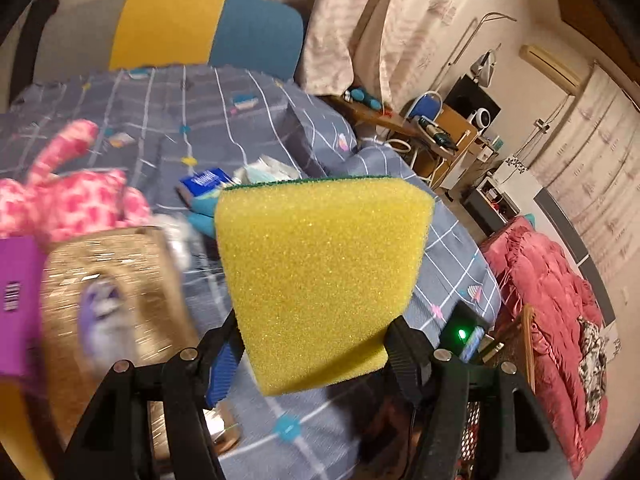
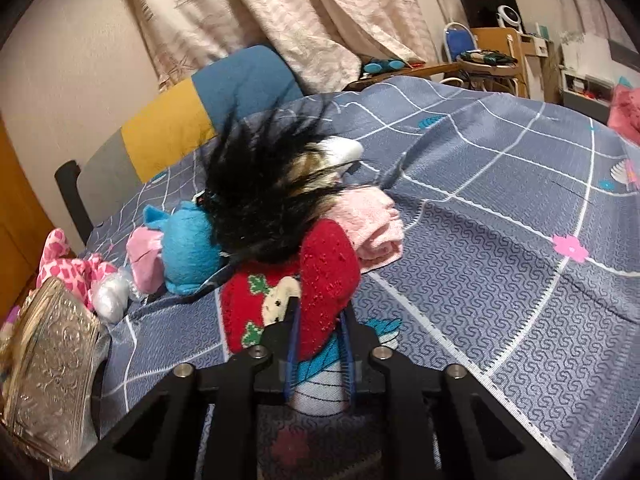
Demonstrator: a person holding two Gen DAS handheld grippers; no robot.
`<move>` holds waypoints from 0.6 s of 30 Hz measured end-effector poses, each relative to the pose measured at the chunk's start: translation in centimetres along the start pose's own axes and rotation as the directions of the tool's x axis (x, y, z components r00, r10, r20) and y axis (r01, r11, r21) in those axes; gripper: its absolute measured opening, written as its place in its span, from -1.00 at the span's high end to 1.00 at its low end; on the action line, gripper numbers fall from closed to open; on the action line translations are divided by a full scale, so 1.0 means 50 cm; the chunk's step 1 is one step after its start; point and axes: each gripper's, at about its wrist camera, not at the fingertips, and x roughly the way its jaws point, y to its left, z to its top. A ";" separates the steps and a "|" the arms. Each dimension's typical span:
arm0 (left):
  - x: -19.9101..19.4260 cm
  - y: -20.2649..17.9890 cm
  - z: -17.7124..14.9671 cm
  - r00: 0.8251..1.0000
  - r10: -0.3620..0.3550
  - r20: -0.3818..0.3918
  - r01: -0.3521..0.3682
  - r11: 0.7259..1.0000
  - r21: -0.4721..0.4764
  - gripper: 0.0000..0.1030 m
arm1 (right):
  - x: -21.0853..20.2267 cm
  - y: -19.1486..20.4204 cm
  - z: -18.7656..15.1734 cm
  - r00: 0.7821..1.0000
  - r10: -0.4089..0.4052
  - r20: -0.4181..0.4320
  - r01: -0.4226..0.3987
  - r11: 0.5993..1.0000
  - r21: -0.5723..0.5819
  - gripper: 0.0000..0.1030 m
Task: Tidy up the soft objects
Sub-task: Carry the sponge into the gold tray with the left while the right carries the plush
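Note:
A yellow sponge [image 1: 320, 272] with a green scouring side stands upright in my left gripper [image 1: 316, 356], whose jaws press on its lower sides above the bed. My right gripper [image 2: 319, 320] is shut on the red knitted sweater of a doll [image 2: 288, 304] with long black hair, which lies on the bedsheet. Beside the doll lie a blue plush [image 2: 188, 248], a folded pink towel [image 2: 372, 224] and a pink patterned plush [image 2: 76, 272]. The pink plush [image 1: 68, 200] also shows at the left in the left wrist view.
An embossed metallic box [image 2: 52, 380] stands at the bed's left edge; in the left wrist view this box [image 1: 132, 264] holds a blurred purple-white toy. A purple box [image 1: 16, 300], a blue tissue pack [image 1: 208, 182] and a yellow-blue pillow [image 1: 200, 28] are nearby. A red quilt [image 1: 552, 300] lies right of the bed.

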 end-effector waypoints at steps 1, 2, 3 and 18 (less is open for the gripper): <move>-0.023 0.009 -0.006 1.000 0.003 0.011 -0.003 1.000 0.007 -0.29 | -0.004 0.004 -0.001 1.000 -0.003 0.001 0.003 1.000 -0.014 0.70; -0.048 0.021 -0.011 1.000 0.012 0.023 -0.012 1.000 0.013 -0.29 | -0.010 0.009 -0.003 1.000 -0.003 0.004 0.003 1.000 -0.029 0.71; -0.068 0.033 -0.018 0.999 0.022 0.033 -0.022 1.000 0.014 -0.29 | -0.014 0.013 -0.004 1.000 -0.002 0.006 0.002 0.999 -0.042 0.72; -0.268 0.299 -0.084 0.983 0.138 0.120 -0.110 0.971 -0.213 -0.29 | -0.134 0.102 -0.033 0.999 0.037 0.033 -0.033 0.992 -0.122 0.75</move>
